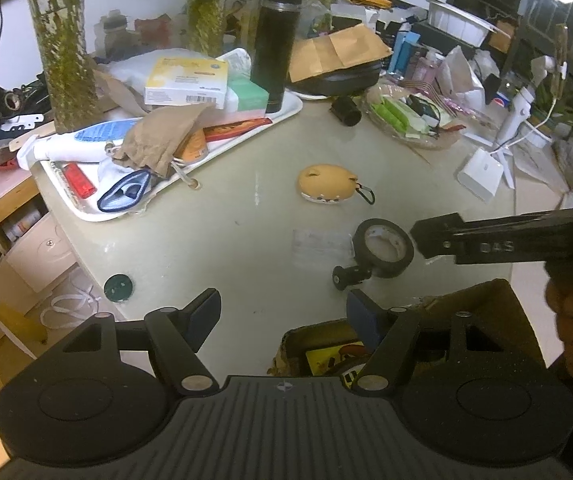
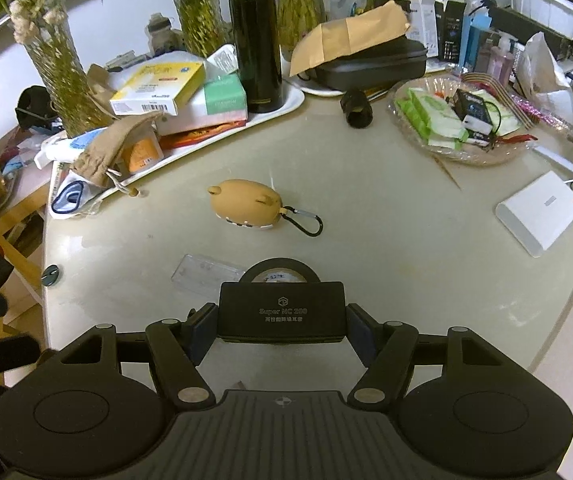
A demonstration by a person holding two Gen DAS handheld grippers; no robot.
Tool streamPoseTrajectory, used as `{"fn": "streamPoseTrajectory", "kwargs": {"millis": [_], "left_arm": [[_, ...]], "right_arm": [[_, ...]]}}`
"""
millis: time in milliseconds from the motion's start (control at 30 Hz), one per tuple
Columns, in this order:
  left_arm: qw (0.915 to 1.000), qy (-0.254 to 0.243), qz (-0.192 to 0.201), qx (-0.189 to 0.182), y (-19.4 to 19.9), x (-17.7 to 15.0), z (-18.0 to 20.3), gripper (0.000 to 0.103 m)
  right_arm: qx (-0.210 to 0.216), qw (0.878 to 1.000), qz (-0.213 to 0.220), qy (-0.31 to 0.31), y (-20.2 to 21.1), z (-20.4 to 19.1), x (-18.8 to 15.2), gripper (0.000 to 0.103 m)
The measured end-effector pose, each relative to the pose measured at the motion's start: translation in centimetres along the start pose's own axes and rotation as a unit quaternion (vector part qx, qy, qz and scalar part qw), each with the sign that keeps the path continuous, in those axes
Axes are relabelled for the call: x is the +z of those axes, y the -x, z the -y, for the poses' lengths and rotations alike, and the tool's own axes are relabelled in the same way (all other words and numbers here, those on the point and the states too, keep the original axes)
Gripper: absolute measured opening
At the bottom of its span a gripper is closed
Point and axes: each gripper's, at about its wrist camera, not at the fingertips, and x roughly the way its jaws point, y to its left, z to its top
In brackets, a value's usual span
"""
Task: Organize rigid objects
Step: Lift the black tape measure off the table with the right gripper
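My right gripper (image 2: 282,326) is shut on a flat black box (image 2: 282,310) printed "Super NC 200" and holds it above the round table, just over a black tape roll (image 2: 282,270). In the left wrist view the box (image 1: 498,240) shows edge-on at the right, next to the tape roll (image 1: 384,248). My left gripper (image 1: 284,312) is open and empty above the table's near edge, beside an open cardboard box (image 1: 482,308) with yellow contents. A tan animal-shaped case (image 1: 326,182) with a carabiner lies mid-table; it also shows in the right wrist view (image 2: 246,208).
A crowded white tray (image 1: 286,114) with a black flask (image 1: 276,44) stands at the back left. A glass dish (image 2: 458,156) of packets and a white box (image 2: 538,212) sit at the right. A clear plastic case (image 2: 202,274), a small black mount (image 1: 346,276) and a black cylinder (image 2: 356,108) lie on the table.
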Motion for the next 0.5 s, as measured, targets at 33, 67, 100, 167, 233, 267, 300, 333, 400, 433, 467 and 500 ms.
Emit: {"fn": "streamPoseTrajectory", "kwargs": {"millis": [33,67,100,167,233,267,300,333,400,433,467,500], "left_arm": [[1.0,-0.002,-0.002,-0.001,-0.1,0.1,0.1,0.069],[1.0,-0.003,-0.004,-0.002,-0.2,0.3,0.1,0.069],[1.0,-0.003,-0.006,-0.004,-0.4,0.4,0.2,0.069],[0.9999,-0.003,-0.012,-0.009,-0.7,0.7,0.3,0.069],[0.9997,-0.009,-0.019,-0.013,-1.2,1.1,0.5,0.069],[0.9996,-0.013,-0.022,-0.015,-1.5,1.2,0.6,0.069],[0.9994,-0.017,-0.025,-0.016,-1.8,1.4,0.7,0.069],[0.9992,-0.02,-0.029,-0.019,-2.1,1.5,0.9,0.069],[0.9988,-0.023,-0.035,-0.027,-2.7,1.8,1.1,0.069],[0.9985,-0.023,-0.038,-0.031,-3.0,1.9,1.1,0.069],[0.9983,-0.022,-0.041,-0.034,-3.3,2.1,1.2,0.069],[0.9982,-0.02,-0.045,-0.036,-3.6,2.3,1.3,0.069]], "right_arm": [[0.001,1.0,0.002,0.002,0.3,0.2,-0.1,0.071],[0.001,1.0,0.005,0.004,0.7,0.4,-0.2,0.071],[0.001,1.0,0.008,0.003,1.1,0.6,-0.2,0.071],[0.004,1.0,0.013,0.002,1.7,1.0,-0.4,0.071],[0.004,1.0,0.017,0.0,2.4,1.4,-0.7,0.071],[0.004,1.0,0.02,0.0,2.8,1.6,-0.8,0.071],[0.004,1.0,0.022,-0.002,3.1,1.9,-0.9,0.071],[0.004,1.0,0.023,-0.003,3.3,2.1,-1.0,0.071],[0.006,1.0,0.025,-0.007,3.8,2.6,-1.2,0.071],[0.006,1.0,0.025,-0.009,4.0,2.8,-1.3,0.071],[0.006,1.0,0.026,-0.011,4.3,3.1,-1.4,0.071],[0.006,1.0,0.026,-0.014,4.5,3.3,-1.5,0.071]]}}
